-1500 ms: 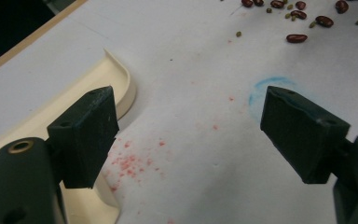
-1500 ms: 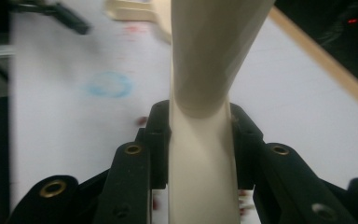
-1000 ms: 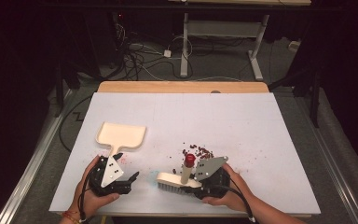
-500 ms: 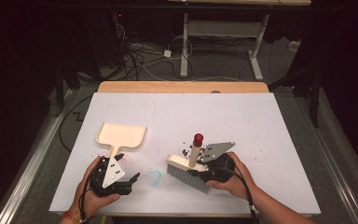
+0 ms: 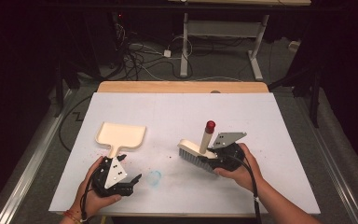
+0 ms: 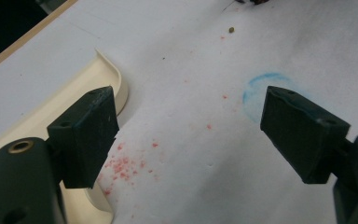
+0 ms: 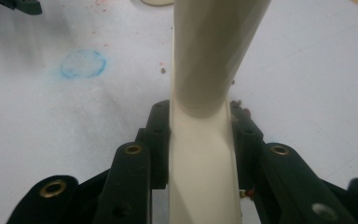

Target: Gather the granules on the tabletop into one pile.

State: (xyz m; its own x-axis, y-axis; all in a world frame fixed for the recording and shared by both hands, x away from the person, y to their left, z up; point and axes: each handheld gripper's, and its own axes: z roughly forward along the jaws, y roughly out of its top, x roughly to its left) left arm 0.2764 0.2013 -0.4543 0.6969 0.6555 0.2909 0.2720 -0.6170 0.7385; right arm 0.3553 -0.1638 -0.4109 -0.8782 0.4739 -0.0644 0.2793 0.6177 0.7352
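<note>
A cream dustpan (image 5: 121, 135) lies flat at the table's left, its handle pointing toward the front edge. My left gripper (image 5: 135, 183) rests just in front of that handle, jaws wide open with nothing between them; in the left gripper view (image 6: 191, 130) the dustpan (image 6: 74, 93) lies beside its left jaw. A cream brush (image 5: 196, 150) with a red-tipped handle (image 5: 209, 126) is tilted up right of centre, bristles toward the table. My right gripper (image 5: 213, 156) is shut on it. In the right gripper view the handle (image 7: 200, 70) rises between the closed jaws.
A blue ring mark (image 5: 154, 177) is drawn on the white table (image 5: 177, 107) between the grippers. Fine red specks (image 6: 126, 165) lie by the dustpan handle, and a few dark crumbs (image 7: 237, 103) beside the brush. A wooden strip (image 5: 182, 87) edges the far side.
My right gripper has carried the brush to the right and away from the front edge, and its handle now stands steeper. The dark crumbs behind the brush are no longer seen. The left gripper stayed put.
</note>
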